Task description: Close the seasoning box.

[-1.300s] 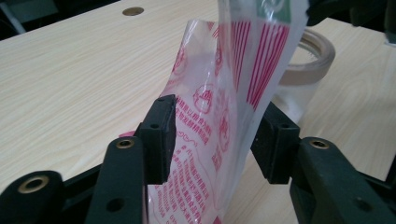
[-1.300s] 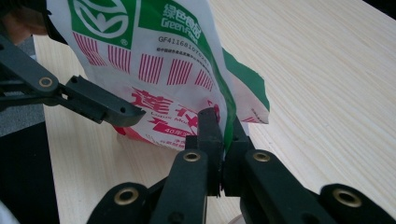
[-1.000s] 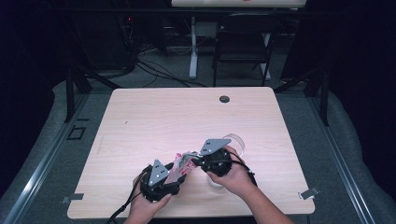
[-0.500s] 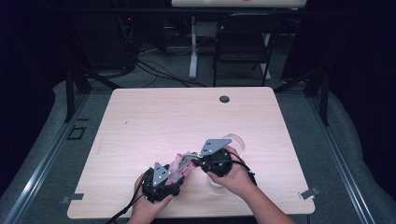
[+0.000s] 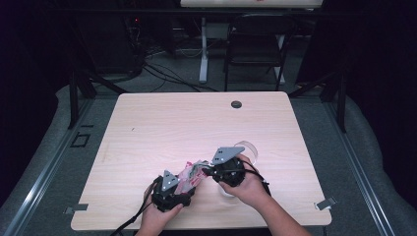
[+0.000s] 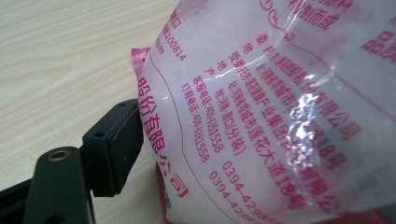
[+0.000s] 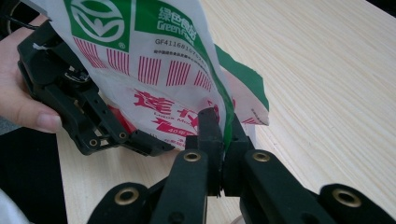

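Since the earlier frame the left gripper (image 5: pixel 189 181) sank, jaws just opening around the bag (image 6: pixel 280 107); right gripper (image 7: pixel 219 122) pinches its thin, slippery edge.

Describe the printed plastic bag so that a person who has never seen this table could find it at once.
On the light wooden table, look at the near edge, between the two black grippers. The crinkly plastic bag lies there, its edge pinched by the right gripper. Its pink lettering and green logo set it apart from the clear round container beside it.
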Motion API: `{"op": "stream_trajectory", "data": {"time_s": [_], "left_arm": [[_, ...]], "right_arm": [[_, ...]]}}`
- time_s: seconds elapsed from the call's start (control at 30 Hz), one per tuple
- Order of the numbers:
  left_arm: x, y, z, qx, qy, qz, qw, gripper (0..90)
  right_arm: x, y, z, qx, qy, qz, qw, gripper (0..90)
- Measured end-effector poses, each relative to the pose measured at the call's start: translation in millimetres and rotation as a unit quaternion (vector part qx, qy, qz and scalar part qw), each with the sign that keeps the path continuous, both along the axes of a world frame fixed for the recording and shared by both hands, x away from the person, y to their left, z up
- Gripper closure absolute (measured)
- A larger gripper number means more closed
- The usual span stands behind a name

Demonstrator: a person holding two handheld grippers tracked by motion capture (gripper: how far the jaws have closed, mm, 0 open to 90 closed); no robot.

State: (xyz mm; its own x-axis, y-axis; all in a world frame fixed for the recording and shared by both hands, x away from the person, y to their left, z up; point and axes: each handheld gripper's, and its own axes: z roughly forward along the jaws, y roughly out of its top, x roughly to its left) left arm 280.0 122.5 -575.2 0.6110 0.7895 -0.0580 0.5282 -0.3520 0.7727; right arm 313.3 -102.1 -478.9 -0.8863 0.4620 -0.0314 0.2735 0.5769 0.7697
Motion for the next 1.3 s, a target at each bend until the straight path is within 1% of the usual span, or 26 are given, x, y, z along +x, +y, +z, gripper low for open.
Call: {"op": "stream_trajectory", "data": {"time_s": [0.07, 0.1, 0.23, 0.3, 0.33, 0.43, 0.47, 0.53, 0.67, 0.87, 1.2, 1.3], "left_arm": [[1.0, -0.7, -1.5, -0.007, 0.004, 0.004, 1.0000, 23.1], [1.7, -0.3, -1.6, -0.002, 0.005, 0.001, 1.0000, 23.1], [3.4, -2.3, -4.3, 0.003, 0.009, 0.002, 1.0000, 22.8], [4.1, -3.4, -5.7, 0.007, 0.014, 0.001, 0.9999, 22.3], [4.5, -4.7, -6.9, 0.013, 0.015, 0.003, 0.9998, 22.6], [5.5, -8.0, -11.2, 0.022, 0.023, -0.001, 0.9995, 23.0], [5.7, -9.6, -12.0, 0.030, 0.021, 0.000, 0.9993, 23.0], [5.6, -10.1, -11.8, 0.031, 0.020, 0.002, 0.9993, 23.7], [7.3, -9.8, -12.3, 0.034, 0.026, 0.001, 0.9991, 25.0], [7.5, -10.9, -12.5, 0.043, 0.021, 0.003, 0.9988, 26.6], [7.6, -10.8, -12.6, 0.045, 0.017, 0.005, 0.9988, 28.4], [7.2, -10.1, -12.6, 0.043, 0.015, 0.004, 0.9990, 32.7]], "right_arm": [[0.2, 0.0, 0.1, -0.001, 0.000, 0.000, 1.0000, 89.9], [0.1, 0.1, -0.1, 0.000, 0.000, 0.000, 1.0000, 89.9], [-0.2, 0.1, 0.2, -0.004, 0.000, 0.002, 1.0000, 89.9], [-0.3, 0.1, 0.1, -0.003, 0.000, 0.002, 1.0000, 89.9], [-0.3, 0.1, 0.1, -0.003, 0.000, 0.002, 1.0000, 89.9], [-0.6, 0.1, 0.0, 0.001, 0.000, 0.001, 1.0000, 89.9], [-0.5, 0.1, 0.2, -0.002, -0.001, 0.002, 1.0000, 89.9], [-0.7, 0.2, 0.1, -0.002, -0.001, 0.002, 1.0000, 89.9], [-0.9, -0.1, -0.5, 0.002, -0.001, 0.001, 1.0000, 89.9], [-1.3, 0.1, -0.8, 0.002, -0.002, 0.000, 1.0000, 89.9], [-0.9, 0.3, -0.5, 0.002, -0.003, 0.001, 1.0000, 89.9], [-0.9, 0.2, -0.2, 0.001, -0.003, 0.002, 1.0000, 89.9]]}}
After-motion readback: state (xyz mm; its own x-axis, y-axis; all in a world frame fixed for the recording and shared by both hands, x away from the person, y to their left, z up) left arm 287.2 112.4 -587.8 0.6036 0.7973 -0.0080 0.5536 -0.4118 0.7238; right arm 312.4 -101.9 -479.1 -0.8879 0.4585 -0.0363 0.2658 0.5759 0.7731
